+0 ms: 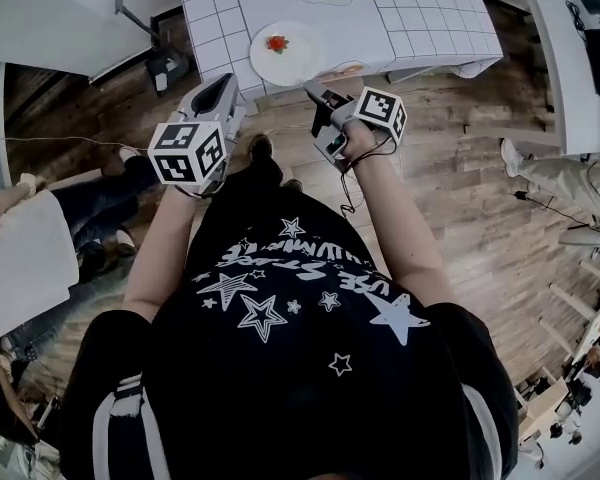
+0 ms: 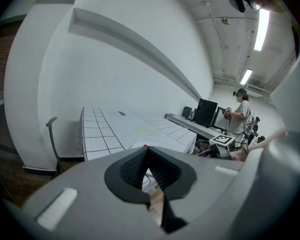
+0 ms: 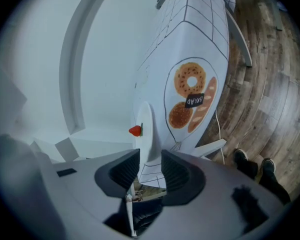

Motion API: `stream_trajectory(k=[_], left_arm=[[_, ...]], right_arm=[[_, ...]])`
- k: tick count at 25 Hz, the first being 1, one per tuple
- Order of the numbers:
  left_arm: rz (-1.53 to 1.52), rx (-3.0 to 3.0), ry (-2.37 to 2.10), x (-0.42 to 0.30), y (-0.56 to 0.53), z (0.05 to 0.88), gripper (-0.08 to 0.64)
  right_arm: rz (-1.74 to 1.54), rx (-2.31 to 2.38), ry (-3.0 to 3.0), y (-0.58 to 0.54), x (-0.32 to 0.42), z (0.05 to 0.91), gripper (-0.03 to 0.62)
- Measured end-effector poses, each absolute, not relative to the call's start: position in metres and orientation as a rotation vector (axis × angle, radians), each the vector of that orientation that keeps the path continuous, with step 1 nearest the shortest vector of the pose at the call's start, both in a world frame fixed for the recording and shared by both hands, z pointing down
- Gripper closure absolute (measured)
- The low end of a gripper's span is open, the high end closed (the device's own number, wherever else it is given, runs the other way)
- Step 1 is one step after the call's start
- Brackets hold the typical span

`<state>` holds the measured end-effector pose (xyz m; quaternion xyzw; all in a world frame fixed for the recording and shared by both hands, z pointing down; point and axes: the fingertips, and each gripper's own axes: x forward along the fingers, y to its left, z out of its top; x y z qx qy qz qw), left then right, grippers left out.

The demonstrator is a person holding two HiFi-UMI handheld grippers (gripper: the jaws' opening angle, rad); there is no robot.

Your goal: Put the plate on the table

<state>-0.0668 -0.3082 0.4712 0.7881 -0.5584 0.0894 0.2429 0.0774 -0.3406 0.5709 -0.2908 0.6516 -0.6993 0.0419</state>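
Currently, table (image 1: 380,18): white gridded cloth, at my 12 o'clock.
Plate (image 1: 302,65): flat on the table's near edge.
My right gripper (image 1: 317,92): at the plate's 5 o'clock, jaws spread, rim at their tips, not pinched.
My left gripper (image 1: 218,90): at the plate's 8 o'clock, jaws pressed together, empty.
Strawberry (image 1: 277,43): on the plate.

Plate (image 1: 285,53) on gridded table (image 1: 420,18)

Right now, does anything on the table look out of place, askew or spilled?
Nothing serious. The plate lies very near the front edge of the table, which looks a little risky. It seems flat, the strawberry is on it, and nothing is spilled.
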Motion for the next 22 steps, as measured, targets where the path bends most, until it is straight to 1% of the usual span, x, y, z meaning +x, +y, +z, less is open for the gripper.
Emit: stream_trajectory(k=[6,11,18,19,22], left_arm=[[0.199,2.147,-1.556,-0.061,-0.283,0.464,0.551],[0.180,2.152,-1.571,-0.054,-0.254,0.457,0.551],[0.158,2.174,-1.587,-0.040,-0.227,0.439,0.551],[0.156,2.181,-1.584,-0.038,-0.224,0.437,0.551],[0.158,2.201,-1.568,-0.035,-0.220,0.433,0.551]], right_arm=[[-2.106,-0.872,2.041,-0.310,0.090,0.561,0.460],[-2.010,-0.803,2.163,-0.289,0.087,0.531,0.460],[-1.659,-0.842,2.411,-0.289,0.084,0.469,0.464],[-1.606,-0.849,2.429,-0.289,0.085,0.461,0.471],[-1.472,-0.866,2.464,-0.288,0.085,0.439,0.519]])
